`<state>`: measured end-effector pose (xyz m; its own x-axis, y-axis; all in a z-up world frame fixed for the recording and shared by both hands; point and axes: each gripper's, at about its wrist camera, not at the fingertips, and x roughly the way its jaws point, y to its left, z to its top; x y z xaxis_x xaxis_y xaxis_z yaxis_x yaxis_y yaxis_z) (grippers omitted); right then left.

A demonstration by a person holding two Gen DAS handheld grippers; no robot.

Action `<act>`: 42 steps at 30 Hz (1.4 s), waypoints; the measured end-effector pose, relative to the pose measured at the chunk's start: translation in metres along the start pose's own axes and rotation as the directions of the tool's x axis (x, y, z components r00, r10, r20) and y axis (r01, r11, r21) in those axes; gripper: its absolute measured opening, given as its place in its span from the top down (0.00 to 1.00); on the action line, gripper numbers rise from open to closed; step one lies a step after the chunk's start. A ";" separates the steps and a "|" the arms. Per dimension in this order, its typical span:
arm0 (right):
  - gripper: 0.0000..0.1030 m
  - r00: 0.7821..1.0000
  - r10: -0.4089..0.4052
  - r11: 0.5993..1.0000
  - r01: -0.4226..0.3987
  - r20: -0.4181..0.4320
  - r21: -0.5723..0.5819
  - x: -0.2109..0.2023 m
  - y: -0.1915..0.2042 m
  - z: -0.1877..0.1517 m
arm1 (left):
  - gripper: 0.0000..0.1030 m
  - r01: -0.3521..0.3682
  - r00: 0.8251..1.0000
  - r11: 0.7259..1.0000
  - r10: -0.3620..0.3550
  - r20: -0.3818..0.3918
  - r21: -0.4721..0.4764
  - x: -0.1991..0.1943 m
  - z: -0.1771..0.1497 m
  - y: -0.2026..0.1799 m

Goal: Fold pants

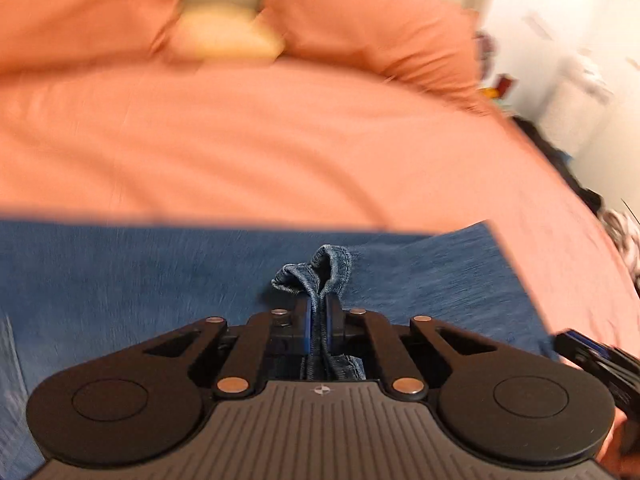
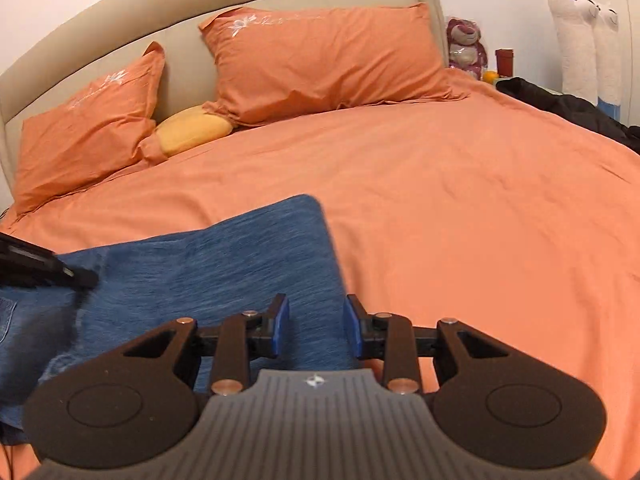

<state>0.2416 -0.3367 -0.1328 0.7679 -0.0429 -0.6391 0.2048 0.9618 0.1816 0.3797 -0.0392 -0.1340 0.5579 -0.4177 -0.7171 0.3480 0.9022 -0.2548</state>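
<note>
Blue denim pants (image 1: 160, 272) lie spread on the orange bed sheet (image 1: 280, 140). My left gripper (image 1: 319, 306) is shut on a bunched hem of the pants (image 1: 328, 264), which sticks up between its pads; the left wrist view is motion-blurred. In the right wrist view the pants (image 2: 224, 252) lie flat, their right edge under my right gripper (image 2: 316, 326), which is open and empty just above the fabric. The left gripper's body (image 2: 36, 266) shows at that view's left edge, the right gripper's body (image 1: 600, 364) at the left wrist view's right edge.
Two orange pillows (image 2: 328, 60) (image 2: 84, 128) and a yellow cushion (image 2: 192, 130) lean on the beige headboard (image 2: 180, 8). Dark clothing (image 2: 580, 108), plush toys (image 2: 576, 32) and small items stand beyond the bed's right side. Orange sheet (image 2: 480, 220) stretches to the right of the pants.
</note>
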 end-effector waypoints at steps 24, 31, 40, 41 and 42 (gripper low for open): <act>1.00 0.983 0.016 0.999 -0.020 -0.183 -0.025 0.038 -0.031 -0.009 | 0.76 -0.174 0.967 0.976 0.194 -0.163 0.131 0.036 0.001 0.017; 0.94 0.992 0.090 0.988 -0.100 -0.087 -0.121 -0.012 -0.010 -0.016 | 0.70 -0.120 0.983 0.982 0.138 -0.120 0.145 -0.015 -0.028 -0.010; 0.94 0.980 0.033 0.960 -0.085 -0.196 -0.266 0.002 0.011 -0.038 | 0.70 -0.158 0.965 0.974 0.188 -0.185 0.164 -0.006 -0.070 -0.023; 0.94 0.980 0.031 0.959 -0.084 -0.195 -0.271 0.002 0.011 -0.040 | 0.70 -0.165 0.963 0.974 0.193 -0.190 0.154 -0.005 -0.068 -0.024; 0.94 0.980 0.031 0.960 -0.083 -0.195 -0.267 0.002 0.010 -0.040 | 0.70 -0.171 0.961 0.974 0.199 -0.195 0.150 -0.005 -0.066 -0.025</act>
<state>0.2214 -0.3162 -0.1623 0.6409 0.0404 -0.7666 -0.0297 0.9992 0.0279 0.3182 -0.0523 -0.1670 0.4584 -0.2010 -0.8657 0.3564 0.9339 -0.0280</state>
